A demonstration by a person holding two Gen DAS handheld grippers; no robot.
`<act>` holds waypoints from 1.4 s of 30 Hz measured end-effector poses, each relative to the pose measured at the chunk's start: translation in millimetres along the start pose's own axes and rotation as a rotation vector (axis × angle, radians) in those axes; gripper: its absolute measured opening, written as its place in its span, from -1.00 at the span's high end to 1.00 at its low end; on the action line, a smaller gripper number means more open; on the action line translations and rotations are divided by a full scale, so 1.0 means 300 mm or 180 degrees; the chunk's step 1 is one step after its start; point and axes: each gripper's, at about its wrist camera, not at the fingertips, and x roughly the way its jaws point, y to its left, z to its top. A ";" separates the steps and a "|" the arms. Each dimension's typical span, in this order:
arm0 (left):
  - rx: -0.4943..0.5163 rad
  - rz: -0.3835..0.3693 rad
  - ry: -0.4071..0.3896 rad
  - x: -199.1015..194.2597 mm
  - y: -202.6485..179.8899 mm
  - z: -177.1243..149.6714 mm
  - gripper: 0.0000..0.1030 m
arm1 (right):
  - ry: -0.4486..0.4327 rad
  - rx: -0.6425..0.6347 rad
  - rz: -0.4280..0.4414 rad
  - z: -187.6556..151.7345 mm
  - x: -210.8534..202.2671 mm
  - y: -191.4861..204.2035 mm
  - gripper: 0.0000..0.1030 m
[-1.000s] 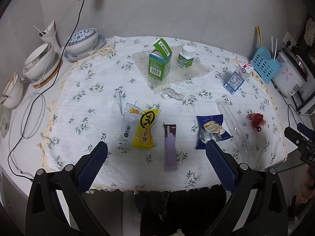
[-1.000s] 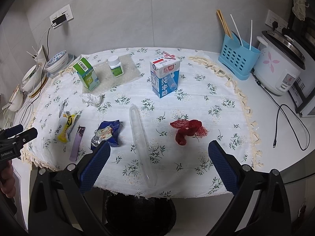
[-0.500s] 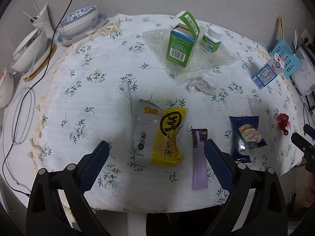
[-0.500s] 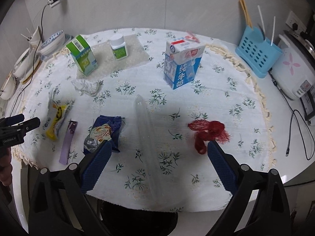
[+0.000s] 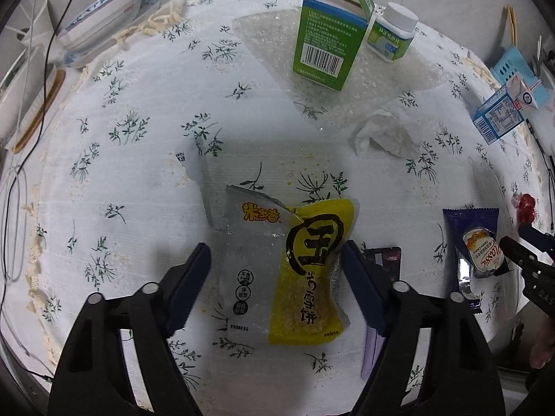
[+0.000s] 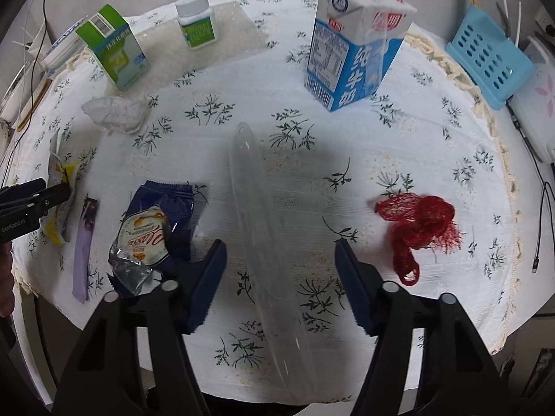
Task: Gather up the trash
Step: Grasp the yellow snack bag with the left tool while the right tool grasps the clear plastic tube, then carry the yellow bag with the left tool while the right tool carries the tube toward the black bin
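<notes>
Both grippers closing, nothing pinched: left gripper (image 5: 275, 270) straddles yellow snack wrapper (image 5: 308, 274), right gripper (image 6: 279, 267) straddles clear plastic tube (image 6: 263, 242)

A white tablecloth (image 6: 399, 145) printed with small green sprigs and edged in a cream fringe covers the round table in front of me. To my far left, off the cloth, blue-and-white bowls (image 5: 104, 17) sit stacked on a plate, with a black cable (image 5: 45, 69) trailing down past them. To my far right a light blue slotted utensil holder (image 6: 489, 55) stands just past the fringe, chopsticks and white sticks poking out of it. Beside it is a white rice cooker (image 6: 536, 104) with a pink flower print, and another dark cable (image 6: 541, 222) loops along that edge.
</notes>
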 end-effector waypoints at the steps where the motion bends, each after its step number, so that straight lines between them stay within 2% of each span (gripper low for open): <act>1: -0.0003 -0.0011 0.0017 0.004 0.003 0.001 -0.33 | 0.0022 0.0006 0.0003 0.003 0.008 0.001 -0.03; 5: -0.0025 -0.0043 0.0060 0.010 0.011 0.002 -0.12 | 0.0101 0.0020 -0.0010 0.012 0.036 0.010 0.16; 10: -0.0025 -0.0061 0.0081 0.007 0.017 -0.002 -0.01 | 0.0132 0.0075 0.0017 0.026 0.054 0.010 0.32; 12: -0.0029 -0.0067 0.0073 0.005 0.021 -0.004 0.08 | 0.0135 0.0066 -0.0003 0.025 0.054 0.023 0.47; 14: -0.0001 -0.0083 0.0065 0.003 0.020 -0.006 0.14 | 0.0144 0.0063 -0.0024 0.026 0.055 0.031 0.50; 17: 0.0033 -0.0112 0.0053 -0.004 0.020 -0.015 0.28 | 0.0137 0.0080 -0.0061 0.023 0.053 0.055 0.52; 21: 0.0099 -0.0052 0.0021 0.002 -0.009 -0.011 0.29 | 0.0128 0.0104 -0.0089 0.024 0.055 0.072 0.52; 36: 0.0094 -0.0244 0.0037 -0.009 0.021 -0.002 0.75 | 0.0050 0.0349 -0.0030 -0.029 0.000 0.049 0.52; 42: 0.0125 -0.0304 -0.0024 -0.048 0.028 -0.012 0.76 | -0.0011 0.0441 -0.0019 -0.049 -0.045 0.035 0.52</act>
